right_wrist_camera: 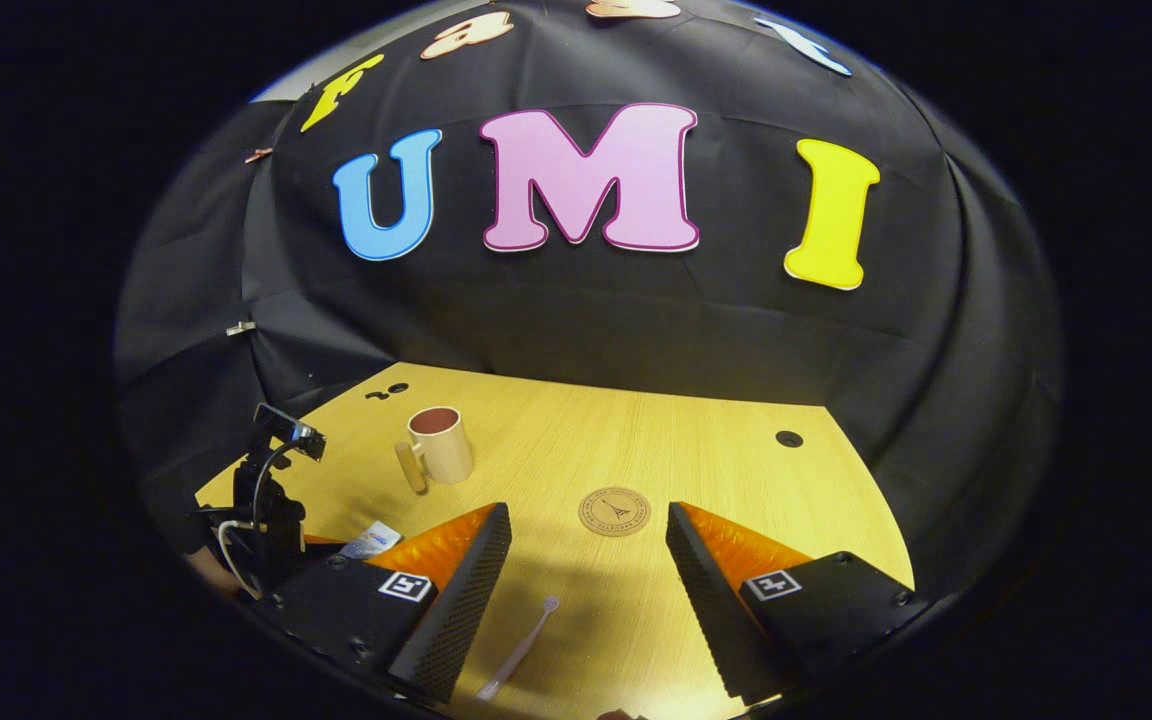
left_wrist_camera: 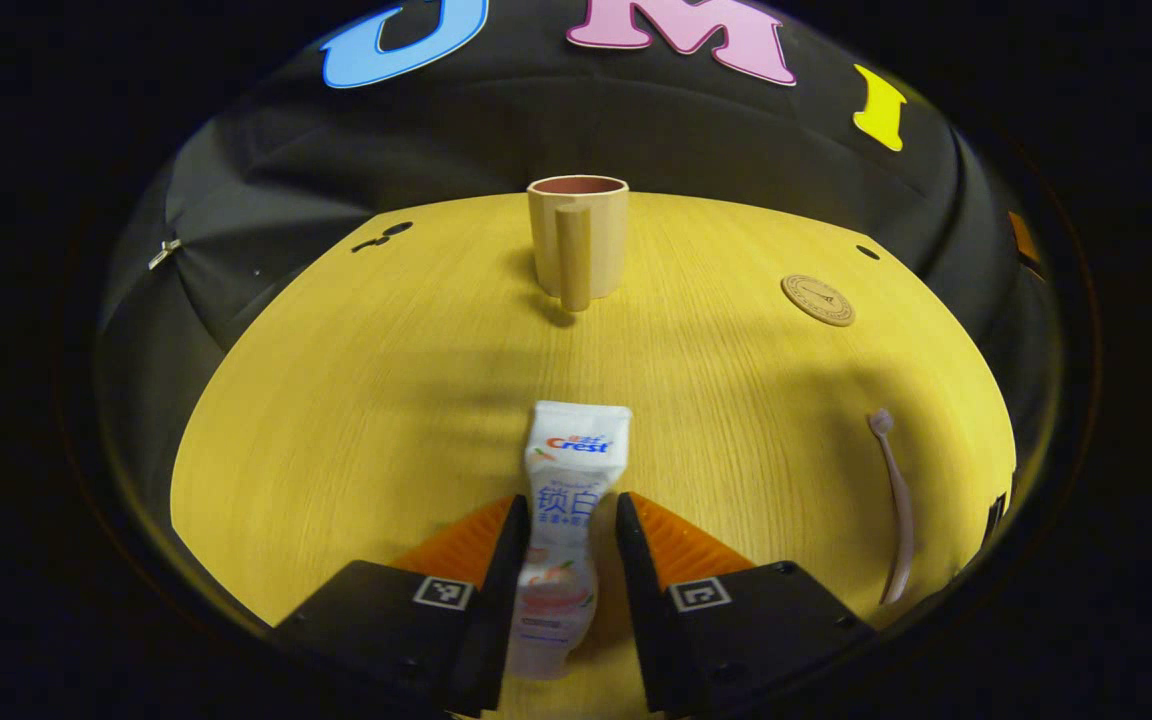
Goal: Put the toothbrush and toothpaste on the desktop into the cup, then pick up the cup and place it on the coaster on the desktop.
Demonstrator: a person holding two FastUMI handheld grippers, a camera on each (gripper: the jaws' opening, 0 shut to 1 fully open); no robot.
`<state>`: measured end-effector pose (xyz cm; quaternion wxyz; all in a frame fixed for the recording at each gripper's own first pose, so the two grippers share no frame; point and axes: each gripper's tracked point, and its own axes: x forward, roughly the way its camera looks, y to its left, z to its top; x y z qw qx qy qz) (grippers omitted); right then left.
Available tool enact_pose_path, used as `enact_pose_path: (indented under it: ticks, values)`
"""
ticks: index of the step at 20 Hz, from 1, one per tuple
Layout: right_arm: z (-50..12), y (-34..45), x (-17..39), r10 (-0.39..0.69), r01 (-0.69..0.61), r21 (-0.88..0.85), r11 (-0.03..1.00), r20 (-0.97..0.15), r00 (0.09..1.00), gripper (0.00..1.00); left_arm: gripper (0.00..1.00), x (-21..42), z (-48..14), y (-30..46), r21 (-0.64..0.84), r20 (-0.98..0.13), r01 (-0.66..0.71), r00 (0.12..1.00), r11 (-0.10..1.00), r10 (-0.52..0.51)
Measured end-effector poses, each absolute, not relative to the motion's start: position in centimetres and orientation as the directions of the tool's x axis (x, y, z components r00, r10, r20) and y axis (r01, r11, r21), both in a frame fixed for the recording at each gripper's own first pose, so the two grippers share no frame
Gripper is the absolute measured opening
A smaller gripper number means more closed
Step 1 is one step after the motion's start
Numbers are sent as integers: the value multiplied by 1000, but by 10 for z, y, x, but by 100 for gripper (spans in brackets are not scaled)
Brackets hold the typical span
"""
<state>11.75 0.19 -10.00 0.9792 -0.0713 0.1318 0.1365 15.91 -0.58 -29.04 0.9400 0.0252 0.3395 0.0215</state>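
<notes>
The white toothpaste tube (left_wrist_camera: 566, 520) lies flat on the yellow wooden desktop (left_wrist_camera: 366, 400), crimped end pointing away. My left gripper (left_wrist_camera: 571, 505) is closed to the tube's width, with a finger against each side of it. Straight ahead the beige cup (left_wrist_camera: 577, 240) stands upright with its handle facing me. The round coaster (left_wrist_camera: 817, 300) lies to its right, and a thin toothbrush (left_wrist_camera: 896, 510) lies nearer on the right. My right gripper (right_wrist_camera: 588, 515) hovers open over the desktop, with the toothbrush (right_wrist_camera: 521, 648) lying between its fingers below and the coaster (right_wrist_camera: 614, 511) ahead. The cup (right_wrist_camera: 439, 447) stands to the left.
Black cloth walls close in the desktop at the back and sides. Small dark holes (left_wrist_camera: 868, 252) (right_wrist_camera: 789, 438) sit near the far edge. The left gripper's camera mount (right_wrist_camera: 281, 440) stands at the left, with the toothpaste's end (right_wrist_camera: 373, 540) beside it.
</notes>
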Motion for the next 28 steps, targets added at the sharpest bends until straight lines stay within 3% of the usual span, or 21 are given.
enact_pose_path:
  ticks: [2, 3, 10, 18, 28]
  values:
    - [-105, 5, 113, 251, -290, -99, 952, -294, 922, 96, 48, 159, -291, -8, 71, -641, -11, 765, 997, 54]
    - [-107, 6, 110, 253, -294, -97, 951, -301, 919, 96, 39, 158, -291, -10, 79, -641, -1, 765, 997, 52]
    - [-138, 7, 94, 238, -287, -62, 956, -408, 882, 96, 23, 154, -288, -13, 90, -644, 30, 764, 995, 36]
    - [-181, 1, 86, 146, -203, -57, 978, -507, 850, 97, 19, 119, -257, -11, -33, -598, 9, 801, 999, -27]
    - [-244, 12, 87, 71, -141, -68, 988, -608, 791, 97, 19, 60, -211, 20, -11, -526, -36, 850, 999, 25]
